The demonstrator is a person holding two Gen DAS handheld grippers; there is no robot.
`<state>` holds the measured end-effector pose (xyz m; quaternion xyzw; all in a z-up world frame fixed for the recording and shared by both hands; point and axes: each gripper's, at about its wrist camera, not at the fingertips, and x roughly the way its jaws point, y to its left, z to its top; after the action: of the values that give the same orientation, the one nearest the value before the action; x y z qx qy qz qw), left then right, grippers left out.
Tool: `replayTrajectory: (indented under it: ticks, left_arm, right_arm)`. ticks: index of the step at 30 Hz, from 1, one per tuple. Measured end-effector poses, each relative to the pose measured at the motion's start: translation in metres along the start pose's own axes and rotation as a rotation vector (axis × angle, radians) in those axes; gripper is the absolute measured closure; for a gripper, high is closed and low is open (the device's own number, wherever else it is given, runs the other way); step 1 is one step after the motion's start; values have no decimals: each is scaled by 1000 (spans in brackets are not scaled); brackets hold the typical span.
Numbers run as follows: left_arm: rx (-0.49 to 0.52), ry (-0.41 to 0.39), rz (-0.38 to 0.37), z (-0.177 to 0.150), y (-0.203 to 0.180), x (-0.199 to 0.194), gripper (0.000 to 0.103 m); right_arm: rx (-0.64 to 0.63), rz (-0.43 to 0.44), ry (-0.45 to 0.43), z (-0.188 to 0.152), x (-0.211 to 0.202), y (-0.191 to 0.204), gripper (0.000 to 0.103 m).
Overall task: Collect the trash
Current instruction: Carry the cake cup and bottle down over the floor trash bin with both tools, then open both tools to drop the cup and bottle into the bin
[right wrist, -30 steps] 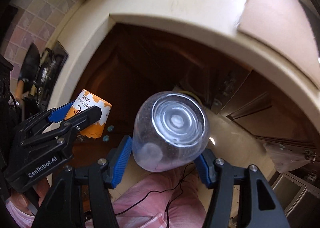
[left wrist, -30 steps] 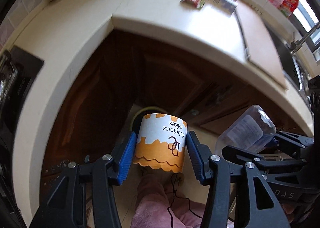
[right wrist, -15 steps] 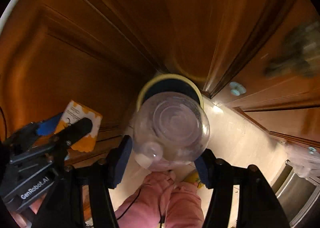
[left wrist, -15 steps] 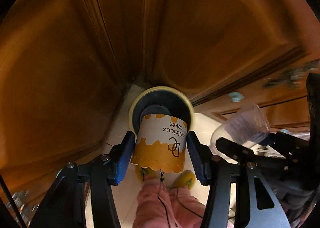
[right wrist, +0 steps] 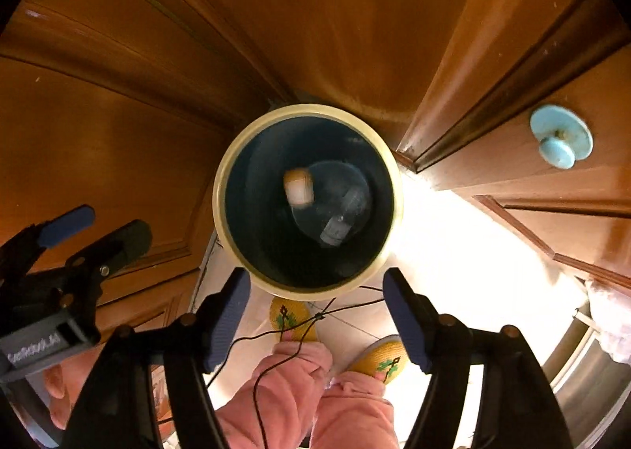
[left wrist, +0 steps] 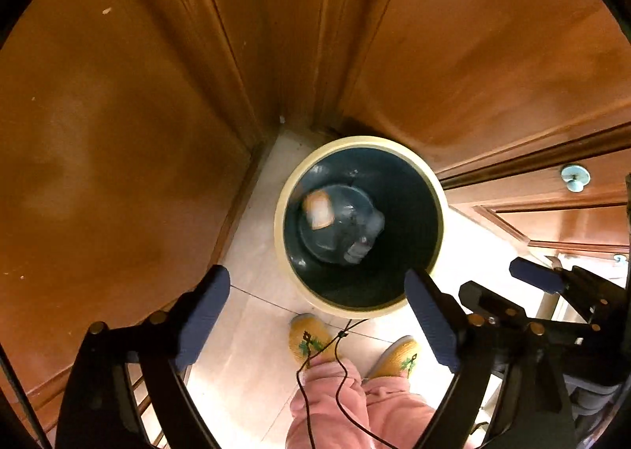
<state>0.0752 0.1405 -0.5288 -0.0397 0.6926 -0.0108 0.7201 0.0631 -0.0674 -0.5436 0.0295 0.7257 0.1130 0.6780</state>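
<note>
A round trash bin [left wrist: 280, 212] [right wrist: 221, 192] with a cream rim and dark inside stands on the floor in the cabinet corner, straight below both grippers. Deep inside it I see the orange-and-white paper cup [left wrist: 317, 209] [right wrist: 298, 186] and the clear plastic cup [left wrist: 361, 230] [right wrist: 345, 218], both blurred. My left gripper [left wrist: 317, 317] hangs above the bin's near rim, jaws opening wide with nothing between them. My right gripper [right wrist: 315, 317] is likewise over the near rim, jaws opening and empty. Each gripper shows at the edge of the other's view.
Brown wooden cabinet doors [left wrist: 118, 113] close in on the left, back and right, one with a pale blue knob [right wrist: 560, 141]. A person's pink trouser legs [right wrist: 299, 393] and yellow slippers [left wrist: 309, 336] stand on the light floor tiles just before the bin. A thin black cable [left wrist: 339, 362] dangles.
Both grippers sank from counter height to just above the bin. Both jaws opened: the paper cup left the left gripper and the plastic cup left the right, and both now show inside the bin.
</note>
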Motion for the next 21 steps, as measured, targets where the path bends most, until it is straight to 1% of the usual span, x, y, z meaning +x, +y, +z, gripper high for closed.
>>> replayTrajectory:
  ticks: [4,7,9,11,13,14,18,21]
  left_arm:
    - [8,-16,-18,2,-8,-2,14]
    - [11,-52,-33,0,-10,-13,14]
    - [16,-51,-43,0,-14,-21,14]
    - [21,-34,-51,-1,-17,-29,14]
    - [35,-31,-64,-3,-22,-42,21]
    - [35,-30,-68,-4,-24,-49,23]
    - [3,-26,-86,-9,-25,-74,24]
    - [-19,-33,-101,-12,-27,-100,24]
  right_arm:
    - [35,8,-24,-5,-8,0,33]
    - [68,16,-44,-10,-18,-3,33]
    - [85,20,-53,-14,-26,-3,33]
    - [102,23,-63,-20,-38,-6,33]
    - [119,20,-66,-26,-51,-9,33]
    - [122,20,-68,-28,-58,-9,33]
    - [112,-2,-59,-37,-90,-7,33]
    - [116,4,-71,-41,-118,-5,33]
